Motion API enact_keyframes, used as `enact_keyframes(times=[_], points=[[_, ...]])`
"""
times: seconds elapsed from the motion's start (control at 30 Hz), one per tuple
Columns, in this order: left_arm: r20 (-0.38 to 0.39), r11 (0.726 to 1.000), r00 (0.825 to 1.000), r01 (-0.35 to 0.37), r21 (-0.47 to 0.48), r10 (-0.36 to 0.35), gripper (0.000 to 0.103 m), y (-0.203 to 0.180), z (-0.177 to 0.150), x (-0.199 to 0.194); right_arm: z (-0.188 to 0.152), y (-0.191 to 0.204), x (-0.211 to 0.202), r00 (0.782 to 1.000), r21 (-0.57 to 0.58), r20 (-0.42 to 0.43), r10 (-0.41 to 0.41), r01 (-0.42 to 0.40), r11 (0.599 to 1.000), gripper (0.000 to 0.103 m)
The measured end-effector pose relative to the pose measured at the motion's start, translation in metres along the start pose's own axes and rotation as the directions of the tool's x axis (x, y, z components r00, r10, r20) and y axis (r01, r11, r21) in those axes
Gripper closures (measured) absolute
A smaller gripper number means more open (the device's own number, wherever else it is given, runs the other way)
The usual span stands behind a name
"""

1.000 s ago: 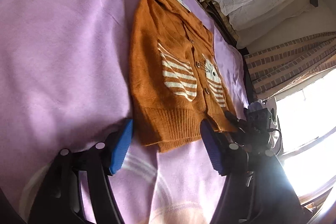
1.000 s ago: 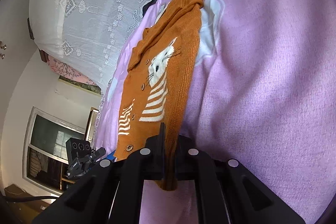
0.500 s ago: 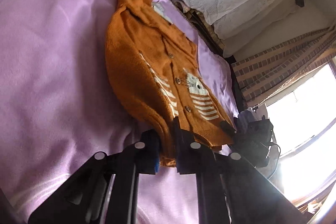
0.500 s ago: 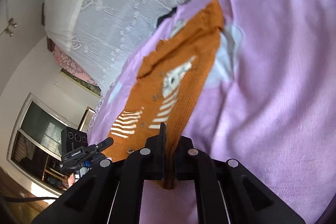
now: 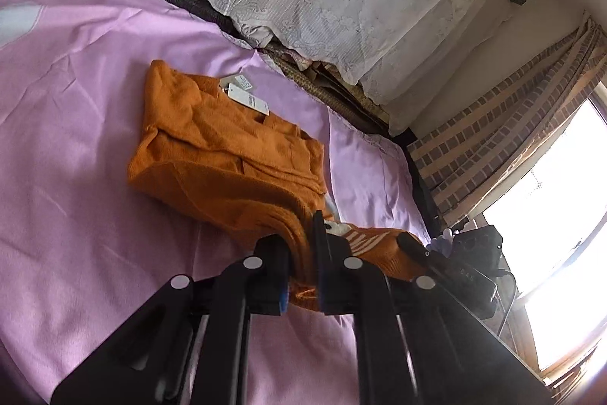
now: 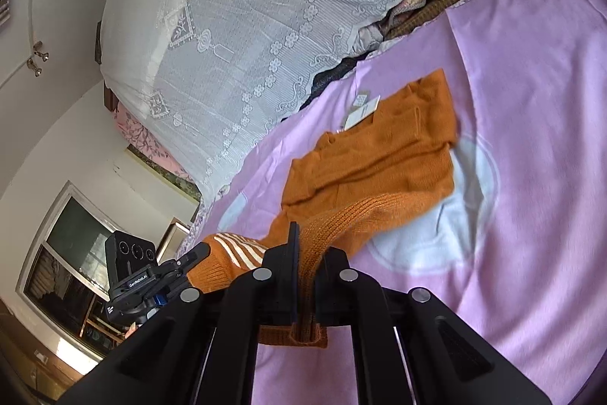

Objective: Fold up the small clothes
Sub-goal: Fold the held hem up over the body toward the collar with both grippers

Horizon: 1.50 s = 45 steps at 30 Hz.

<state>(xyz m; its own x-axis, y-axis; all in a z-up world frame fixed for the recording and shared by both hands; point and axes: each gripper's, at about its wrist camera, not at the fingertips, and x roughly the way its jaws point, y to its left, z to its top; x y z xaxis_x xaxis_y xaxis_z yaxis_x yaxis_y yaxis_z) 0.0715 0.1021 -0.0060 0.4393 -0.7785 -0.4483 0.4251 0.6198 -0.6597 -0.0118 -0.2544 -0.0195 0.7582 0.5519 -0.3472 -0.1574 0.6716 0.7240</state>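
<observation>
Cardigan [image 5: 227, 154] on bedsheet [image 5: 76, 177], tags [image 5: 246, 97] atop

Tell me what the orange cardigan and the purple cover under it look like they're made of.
Orange cardigan: a soft matte knit, probably wool or acrylic; ribbed hem and fuzzy stitches show where the fingers pinch it. Purple cover: thin, smooth woven fabric with a faint sheen and fine creases, likely cotton or a blend; the exact fibre isn't clear.

Daylight enters through the window [image 5: 561, 253], which is overexposed to plain white with glare spreading at the lower right of the left wrist view. The pink bedsheet [image 5: 76, 139] is evenly bright with soft shadows. Both fisheye views curve strongly and darken at the corners. Focus is sharp.
</observation>
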Motion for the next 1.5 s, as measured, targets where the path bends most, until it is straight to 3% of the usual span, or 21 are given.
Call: enact_keyframes(times=[0.3,0.5,0.73,1.0,1.33,1.5], points=[[0.084,0.996,0.993,-0.086,-0.009,0.086,0.094,0.008,0.052,0.024,0.041,-0.003,0.034,0.998,0.008,0.057,-0.024,0.024,1.0,0.097],[0.11,0.978,0.975,-0.2,0.053,0.194,0.094,0.005,0.081,0.051,0.076,-0.005,0.063,0.994,-0.005,0.097,-0.057,0.058,0.998,0.097],[0.133,0.965,0.961,-0.253,0.07,0.243,0.094,0.014,0.109,0.074,0.108,-0.027,0.094,0.99,0.023,0.111,-0.089,0.087,0.996,0.097],[0.125,0.953,0.953,-0.287,0.092,0.275,0.094,0.032,0.115,0.108,0.124,-0.058,0.127,0.99,0.071,0.092,-0.107,0.1,0.992,0.097],[0.067,0.966,0.963,-0.26,-0.01,0.26,0.093,0.09,0.114,0.143,0.125,-0.081,0.155,0.983,0.065,0.051,-0.174,0.171,0.983,0.097],[0.05,0.963,0.963,-0.263,-0.051,0.265,0.081,0.101,0.112,0.146,0.119,-0.108,0.167,0.98,0.137,-0.011,-0.197,0.196,0.971,0.088]])
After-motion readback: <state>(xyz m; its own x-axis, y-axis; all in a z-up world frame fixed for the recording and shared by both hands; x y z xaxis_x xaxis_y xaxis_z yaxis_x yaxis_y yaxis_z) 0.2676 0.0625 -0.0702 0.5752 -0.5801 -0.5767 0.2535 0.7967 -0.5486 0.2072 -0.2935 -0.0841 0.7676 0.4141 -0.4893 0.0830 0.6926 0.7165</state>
